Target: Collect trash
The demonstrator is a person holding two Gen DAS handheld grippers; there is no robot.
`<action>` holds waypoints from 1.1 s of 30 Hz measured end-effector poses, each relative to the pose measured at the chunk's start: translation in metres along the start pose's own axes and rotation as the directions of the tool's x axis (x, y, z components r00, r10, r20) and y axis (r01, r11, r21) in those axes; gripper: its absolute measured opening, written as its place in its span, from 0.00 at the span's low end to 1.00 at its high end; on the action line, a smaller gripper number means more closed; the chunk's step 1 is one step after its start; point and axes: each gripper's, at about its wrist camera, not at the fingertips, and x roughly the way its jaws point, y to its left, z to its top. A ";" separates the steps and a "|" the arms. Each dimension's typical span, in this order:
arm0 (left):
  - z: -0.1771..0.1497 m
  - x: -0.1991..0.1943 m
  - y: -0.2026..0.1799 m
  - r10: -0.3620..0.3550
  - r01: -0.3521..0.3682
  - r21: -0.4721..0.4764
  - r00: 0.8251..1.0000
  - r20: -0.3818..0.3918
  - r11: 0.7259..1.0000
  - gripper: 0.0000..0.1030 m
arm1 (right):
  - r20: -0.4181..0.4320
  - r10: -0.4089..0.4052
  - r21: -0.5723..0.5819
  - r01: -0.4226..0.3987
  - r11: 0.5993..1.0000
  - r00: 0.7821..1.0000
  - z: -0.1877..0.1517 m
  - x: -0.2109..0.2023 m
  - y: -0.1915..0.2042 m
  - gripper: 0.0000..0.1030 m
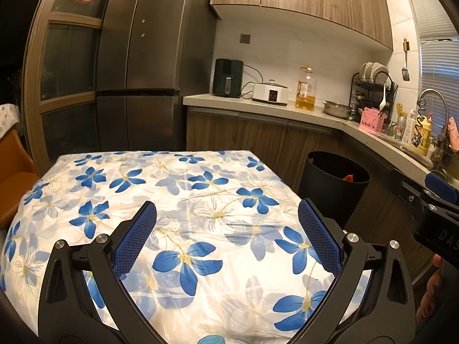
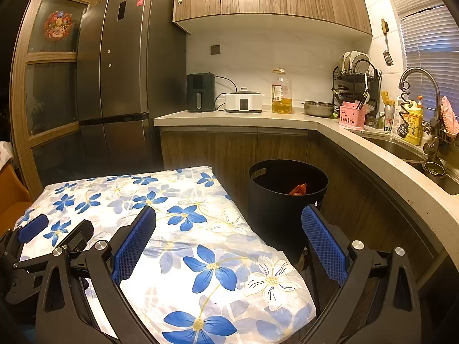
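Floral-cloth table [image 1: 178, 189] in a kitchen, black bin [image 2: 287, 200] just off its right edge holding red trash [image 2: 298, 189], fridge [image 1: 149, 57] behind, left gripper [image 1: 226, 238] and right gripper [image 2: 229, 240] both spread wide, holding nothing

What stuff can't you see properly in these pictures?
- Inside of the black bin: both views, its own wall hides everything but a red scrap.
- Sink basin: right wrist view, the counter edge hides it.
- Yellow bottle label: too small to read.
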 end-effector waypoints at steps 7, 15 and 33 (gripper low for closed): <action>-0.001 -0.001 0.000 -0.002 0.002 0.000 1.000 0.002 1.000 0.95 | 0.003 -0.001 -0.001 0.001 1.000 1.000 0.000 -0.001 0.000 0.95; -0.001 -0.001 -0.001 -0.004 0.004 0.002 1.000 0.003 1.000 0.95 | 0.006 -0.003 0.002 0.003 1.000 1.000 0.001 -0.003 0.001 0.95; 0.000 -0.003 -0.004 -0.007 0.007 0.006 1.000 0.004 1.000 0.95 | 0.011 -0.004 0.008 0.004 1.000 1.000 0.007 -0.005 0.003 0.95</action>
